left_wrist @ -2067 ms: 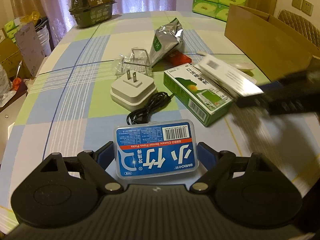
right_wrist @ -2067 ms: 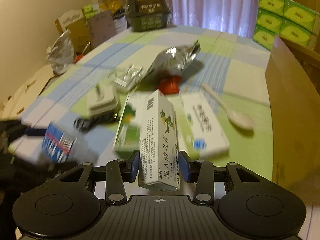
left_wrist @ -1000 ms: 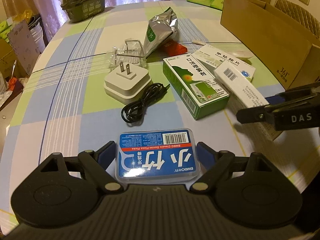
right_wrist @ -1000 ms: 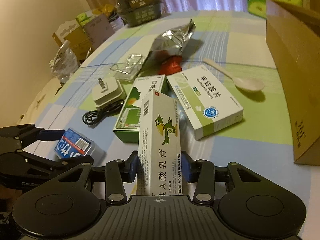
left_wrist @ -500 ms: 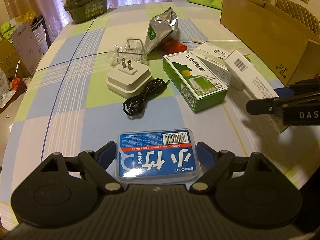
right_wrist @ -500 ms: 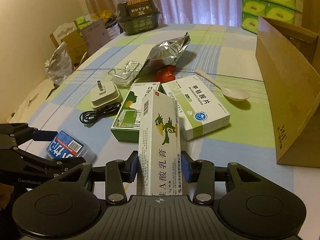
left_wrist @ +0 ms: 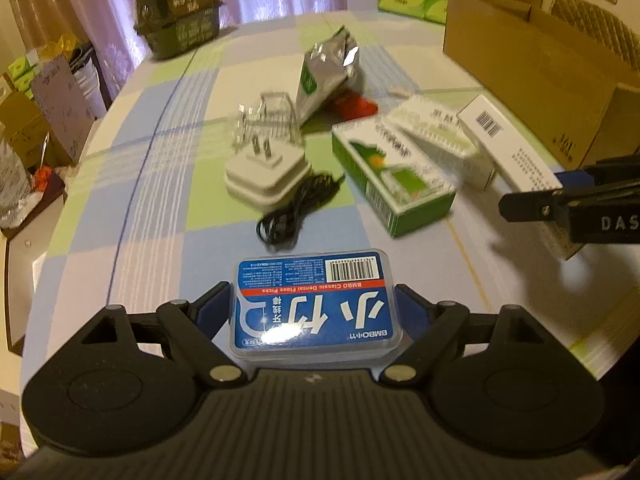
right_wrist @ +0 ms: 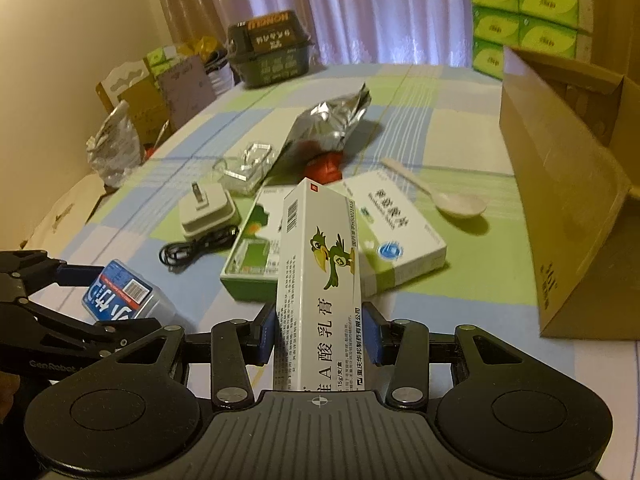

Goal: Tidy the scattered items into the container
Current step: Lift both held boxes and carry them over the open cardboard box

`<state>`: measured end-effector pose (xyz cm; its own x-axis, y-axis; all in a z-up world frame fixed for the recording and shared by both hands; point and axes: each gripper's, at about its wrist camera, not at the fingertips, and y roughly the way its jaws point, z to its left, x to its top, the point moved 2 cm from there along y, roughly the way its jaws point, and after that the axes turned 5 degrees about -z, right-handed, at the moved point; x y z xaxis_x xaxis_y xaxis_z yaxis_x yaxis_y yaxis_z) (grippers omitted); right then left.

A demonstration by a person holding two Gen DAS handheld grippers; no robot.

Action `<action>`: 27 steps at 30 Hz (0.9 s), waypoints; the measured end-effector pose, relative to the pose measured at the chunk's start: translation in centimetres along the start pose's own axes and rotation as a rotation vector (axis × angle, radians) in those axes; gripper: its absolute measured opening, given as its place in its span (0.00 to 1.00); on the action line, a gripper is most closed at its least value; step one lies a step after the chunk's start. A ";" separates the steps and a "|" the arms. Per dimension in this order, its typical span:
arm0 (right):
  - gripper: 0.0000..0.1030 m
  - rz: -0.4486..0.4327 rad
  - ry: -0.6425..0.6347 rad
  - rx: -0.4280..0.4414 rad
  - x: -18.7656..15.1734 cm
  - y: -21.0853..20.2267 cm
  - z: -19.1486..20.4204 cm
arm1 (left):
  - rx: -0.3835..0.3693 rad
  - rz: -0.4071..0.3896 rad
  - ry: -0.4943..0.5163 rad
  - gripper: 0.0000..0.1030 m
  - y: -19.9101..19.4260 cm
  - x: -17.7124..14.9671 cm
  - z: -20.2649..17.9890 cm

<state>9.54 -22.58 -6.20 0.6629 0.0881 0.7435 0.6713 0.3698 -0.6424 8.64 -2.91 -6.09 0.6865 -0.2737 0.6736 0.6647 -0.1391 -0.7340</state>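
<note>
The left gripper (left_wrist: 314,312) pinches a floss case (left_wrist: 314,300) and the right gripper (right_wrist: 318,334) an ointment box (right_wrist: 318,280), both above the tabletop's near edge, while the carton (right_wrist: 560,200) at the right edge waits and six-odd items lie scattered mid-table.

the charger plug (left_wrist: 267,176) lies on the table (left_wrist: 160,216), with the coiled cable (left_wrist: 296,212) just before it and the clear plastic tray (left_wrist: 266,118) behind it. the foil pouch (left_wrist: 326,76) lies behind and right of the tray. the green box (left_wrist: 394,176) lies right of the plug, the white box (right_wrist: 394,232) at its right side. the spoon (right_wrist: 440,192) lies between the white box and the cardboard box (right_wrist: 568,184), which stands at the table's right edge.
</note>
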 end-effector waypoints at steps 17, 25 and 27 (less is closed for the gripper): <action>0.45 -0.222 0.073 -0.258 9.1 -10.6 -8.3 | -0.230 -0.252 0.147 0.81 -3.8 13.9 -10.4; 0.45 -0.234 0.109 -0.372 10.3 -13.5 -15.6 | -0.355 -0.312 0.199 0.81 -2.7 18.9 -17.3; 0.45 -0.230 0.119 -0.385 10.1 -13.9 -16.9 | -0.379 -0.329 0.220 0.81 -2.1 19.6 -18.9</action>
<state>12.52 -42.42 7.07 0.5011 -0.0714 0.8624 0.8645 -0.0047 -0.5027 15.13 -25.92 7.01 0.3556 -0.3445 0.8688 0.6534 -0.5730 -0.4947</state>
